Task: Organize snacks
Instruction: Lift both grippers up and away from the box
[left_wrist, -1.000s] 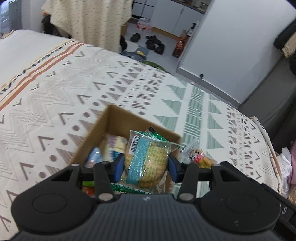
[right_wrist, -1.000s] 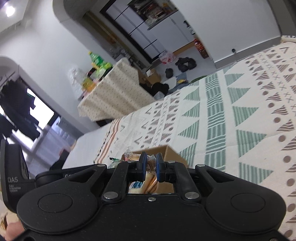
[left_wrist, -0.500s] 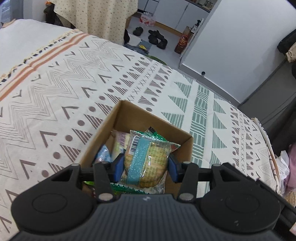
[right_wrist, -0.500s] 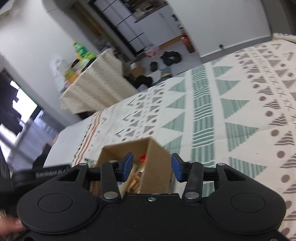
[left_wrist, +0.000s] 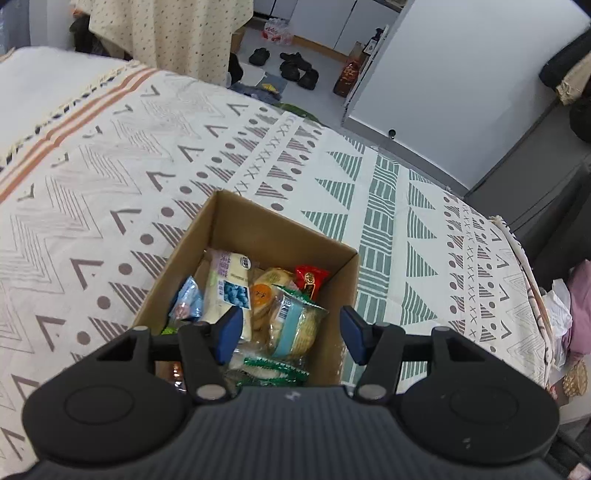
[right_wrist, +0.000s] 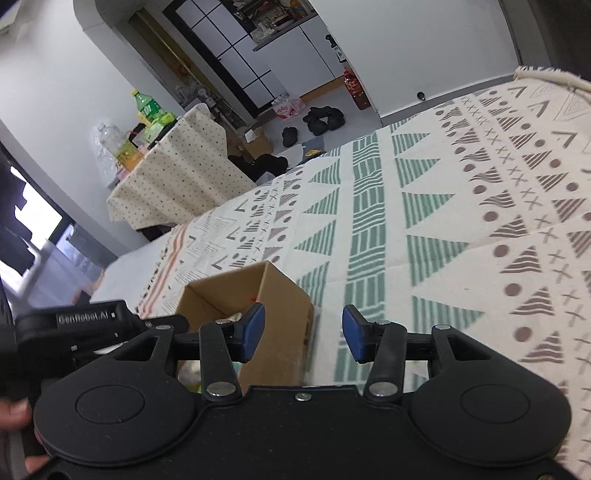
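Both tools (left_wrist: 291, 334) (right_wrist: 303, 338) gape above the snack-filled box (left_wrist: 280, 236).

Box (left_wrist: 258, 236) near end & lower snacks (left_wrist: 266, 369) hidden behind left gripper (left_wrist: 291, 334) body. Print on packets too small to read. Rt view: box (right_wrist: 280, 295) contents mostly hidden by wall & gripper (right_wrist: 301, 334); bedspread (right_wrist: 480, 258) motion-blurred.

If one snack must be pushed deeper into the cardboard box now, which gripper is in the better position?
Probably left. The left gripper is open right above the cardboard box and its snacks, over the blue-banded packet. The right gripper, also open, straddles the box's outer corner.
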